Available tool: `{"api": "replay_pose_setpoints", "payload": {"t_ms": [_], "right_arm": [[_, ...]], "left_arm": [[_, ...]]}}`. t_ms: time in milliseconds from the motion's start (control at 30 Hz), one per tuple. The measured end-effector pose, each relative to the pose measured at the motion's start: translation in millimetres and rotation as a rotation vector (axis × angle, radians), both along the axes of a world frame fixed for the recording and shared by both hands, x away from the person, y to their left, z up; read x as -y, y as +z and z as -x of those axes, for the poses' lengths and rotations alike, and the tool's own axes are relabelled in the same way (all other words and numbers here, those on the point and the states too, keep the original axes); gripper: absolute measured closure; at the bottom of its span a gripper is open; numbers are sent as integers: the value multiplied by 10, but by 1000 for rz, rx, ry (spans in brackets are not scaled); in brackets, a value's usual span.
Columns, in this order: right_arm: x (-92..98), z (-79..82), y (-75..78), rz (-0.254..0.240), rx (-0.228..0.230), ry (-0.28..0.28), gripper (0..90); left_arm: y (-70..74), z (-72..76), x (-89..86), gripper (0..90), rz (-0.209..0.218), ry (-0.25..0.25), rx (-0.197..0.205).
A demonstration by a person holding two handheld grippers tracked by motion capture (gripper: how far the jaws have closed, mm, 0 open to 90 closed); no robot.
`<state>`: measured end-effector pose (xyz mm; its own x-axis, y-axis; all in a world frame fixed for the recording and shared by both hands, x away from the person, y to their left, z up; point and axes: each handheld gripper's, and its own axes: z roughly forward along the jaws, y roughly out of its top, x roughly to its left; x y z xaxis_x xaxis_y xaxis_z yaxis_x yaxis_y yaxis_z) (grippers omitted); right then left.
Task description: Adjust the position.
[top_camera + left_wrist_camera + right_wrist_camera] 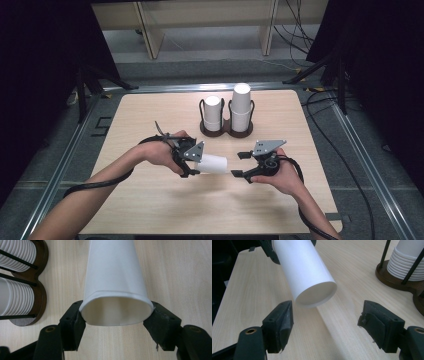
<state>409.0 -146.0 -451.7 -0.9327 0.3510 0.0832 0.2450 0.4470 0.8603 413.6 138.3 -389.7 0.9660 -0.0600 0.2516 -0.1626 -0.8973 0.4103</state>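
A white paper cup point(212, 163) hangs sideways above the middle of the wooden table point(150, 200). My left gripper point(197, 164) is shut on it. In the left gripper view the two black pads squeeze the open rim of the cup point(112, 272) from both sides, with the left gripper point(116, 320) at its mouth. My right gripper point(237, 164) faces the cup's closed end from the right and stands open. In the right gripper view the cup point(307, 272) reaches down toward the gap of the right gripper point(328, 312), touching neither pad.
A dark wooden two-ring cup stand point(227, 131) stands at the back centre of the table, with a shorter stack of white cups point(212, 112) and a taller one point(240, 105). The stand point(40, 297) lies left of the held cup in the left gripper view.
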Motion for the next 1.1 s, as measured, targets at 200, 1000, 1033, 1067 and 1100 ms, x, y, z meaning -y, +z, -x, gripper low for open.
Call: {"api": "replay_pose_setpoints", "payload": {"t_ms": [200,1000,1033,1067,1100], "right_arm": [[-27,3,25,13,-6,5,271],[-226,-25,136,71,28,44,261],[-234,-20,146,82,21,48,260],[-252,-26,142,77,31,52,259],[-257,-21,154,87,23,53,258]], "left_arm": [[20,10,45,347,-37,-8,-1],[83,-34,225,348,-136,-6,-19],[84,-31,234,348,-137,-4,-22],[86,-32,245,347,-140,-4,-23],[87,-31,253,348,-147,-5,-20]]}}
